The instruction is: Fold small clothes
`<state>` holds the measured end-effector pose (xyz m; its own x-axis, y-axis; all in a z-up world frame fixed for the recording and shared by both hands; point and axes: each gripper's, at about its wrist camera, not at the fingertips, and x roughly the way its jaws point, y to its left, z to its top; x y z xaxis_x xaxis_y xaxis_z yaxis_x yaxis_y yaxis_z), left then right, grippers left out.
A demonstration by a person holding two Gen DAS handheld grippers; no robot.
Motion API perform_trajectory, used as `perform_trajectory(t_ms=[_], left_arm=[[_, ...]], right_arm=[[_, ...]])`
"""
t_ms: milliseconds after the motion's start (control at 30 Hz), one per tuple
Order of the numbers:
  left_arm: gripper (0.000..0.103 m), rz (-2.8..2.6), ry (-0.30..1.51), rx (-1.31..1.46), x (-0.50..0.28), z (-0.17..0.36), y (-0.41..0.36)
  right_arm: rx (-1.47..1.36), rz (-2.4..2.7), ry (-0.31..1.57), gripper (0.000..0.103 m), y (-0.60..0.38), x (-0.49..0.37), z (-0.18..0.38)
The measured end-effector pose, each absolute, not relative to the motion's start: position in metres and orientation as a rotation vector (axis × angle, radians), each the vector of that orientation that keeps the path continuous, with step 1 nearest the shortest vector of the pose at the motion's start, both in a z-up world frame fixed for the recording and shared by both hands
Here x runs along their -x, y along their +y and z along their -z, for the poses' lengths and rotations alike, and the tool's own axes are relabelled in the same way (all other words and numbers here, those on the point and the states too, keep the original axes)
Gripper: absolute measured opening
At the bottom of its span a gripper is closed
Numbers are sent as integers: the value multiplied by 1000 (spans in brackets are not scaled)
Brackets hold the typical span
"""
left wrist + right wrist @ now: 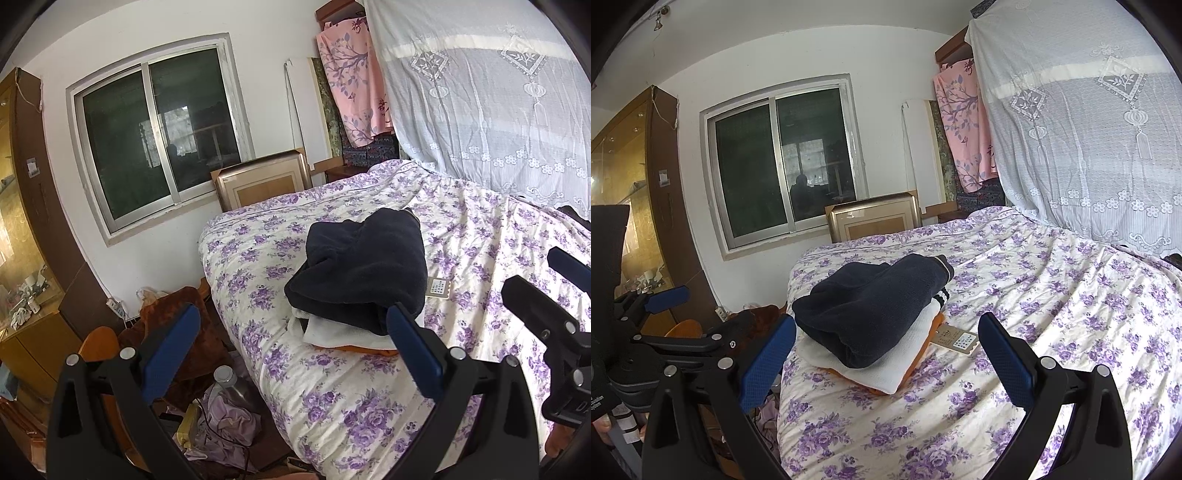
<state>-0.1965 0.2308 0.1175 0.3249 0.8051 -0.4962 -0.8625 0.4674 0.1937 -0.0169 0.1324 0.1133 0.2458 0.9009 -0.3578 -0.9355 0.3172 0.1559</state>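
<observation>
Both claws, left (291, 339) and right (886, 350), hang spread wide and empty above the floral bed (1052, 295), short of the stack near its edge: dark garment (864, 314) on white one (886, 373) on orange one (934, 325).

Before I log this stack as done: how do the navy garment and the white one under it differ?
The navy garment lies on top, bulky and loosely rolled; the white garment sits beneath it, flatter, only its edges showing. Navy looks fleecy, white smoother. Both are folded on the floral bedspread, with an orange piece under them. Neither is gripped.
</observation>
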Motion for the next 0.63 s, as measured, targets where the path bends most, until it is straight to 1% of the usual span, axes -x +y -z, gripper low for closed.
perform_trajectory(t_ms=[300, 633], left_arm=[[98, -1077, 595, 128, 193, -110, 239], [98, -1061, 585, 110, 189, -114, 241]], right_arm=[[95, -1254, 418, 99, 133, 17, -113], [95, -1256, 417, 99, 132, 17, -113]])
